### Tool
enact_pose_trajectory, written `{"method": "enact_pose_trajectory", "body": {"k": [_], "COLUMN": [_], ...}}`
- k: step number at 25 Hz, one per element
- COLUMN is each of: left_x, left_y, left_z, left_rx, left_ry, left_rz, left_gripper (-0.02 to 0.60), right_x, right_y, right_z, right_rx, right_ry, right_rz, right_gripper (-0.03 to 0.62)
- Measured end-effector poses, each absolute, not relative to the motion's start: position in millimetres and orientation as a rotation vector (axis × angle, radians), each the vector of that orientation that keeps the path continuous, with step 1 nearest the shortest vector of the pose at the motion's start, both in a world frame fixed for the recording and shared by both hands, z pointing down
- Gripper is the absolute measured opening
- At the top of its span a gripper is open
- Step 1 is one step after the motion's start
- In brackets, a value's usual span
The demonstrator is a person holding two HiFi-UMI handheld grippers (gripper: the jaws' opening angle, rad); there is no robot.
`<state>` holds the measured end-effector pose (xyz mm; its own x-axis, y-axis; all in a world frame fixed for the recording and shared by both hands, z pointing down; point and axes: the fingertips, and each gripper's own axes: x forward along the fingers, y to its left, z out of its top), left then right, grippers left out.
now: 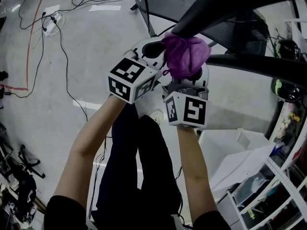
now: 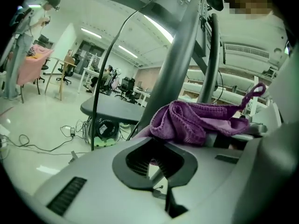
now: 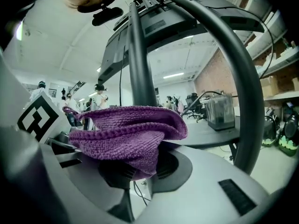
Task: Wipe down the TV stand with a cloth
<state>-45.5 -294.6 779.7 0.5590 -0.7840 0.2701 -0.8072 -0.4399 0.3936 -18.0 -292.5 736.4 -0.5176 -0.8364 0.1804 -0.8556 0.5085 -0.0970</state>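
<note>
A purple cloth [image 1: 186,55] is bunched against the dark curved tube of the TV stand [image 1: 225,6]. My right gripper [image 1: 185,75] is shut on the cloth [image 3: 126,129], which spills over its jaws [image 3: 135,171]. The stand's upright post [image 3: 140,59] and its bent tube [image 3: 245,87] rise just beyond. My left gripper [image 1: 152,48] sits close on the left, its tip beside the cloth [image 2: 201,120]. Its jaws [image 2: 154,164] stand together with nothing clearly held. The stand's grey leg [image 2: 180,64] slants up behind them.
Black cables [image 1: 62,37] and a power strip [image 1: 54,18] lie on the pale floor at left. A second dark tube [image 1: 259,66] runs to the right. A white box [image 1: 230,147] and a white shelf [image 1: 280,186] with small items stand at lower right. A person [image 2: 25,36] and desks are far off.
</note>
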Motion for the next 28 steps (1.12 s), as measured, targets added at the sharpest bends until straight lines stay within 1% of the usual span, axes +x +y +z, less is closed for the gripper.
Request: {"method": "enact_pose_trajectory", "body": {"k": [8,18,28], "left_x": [-45.3,-44.9,-36.0], "left_y": [-295.9,-294.7,-290.7], "left_z": [877.5,992.4,1124.2], "left_rx": [2.238,2.225,2.139], "left_ry": [-1.219,-1.185,-1.139], "left_rz": [0.025,0.069,0.191], "left_gripper": [0.006,0.006,0.006], "right_x": [-16.8,-18.0,-10.9], "right_y": [-293.2,-292.1,-289.7], "right_z": [832.2,947.5,1081.0], "right_rx": [1.523,1.506,1.515], "right_ry": [-2.595,-2.551,-2.401], "right_rz": [0.328,0.335,0.445], "right_gripper": [0.064,0.064,0.064]}}
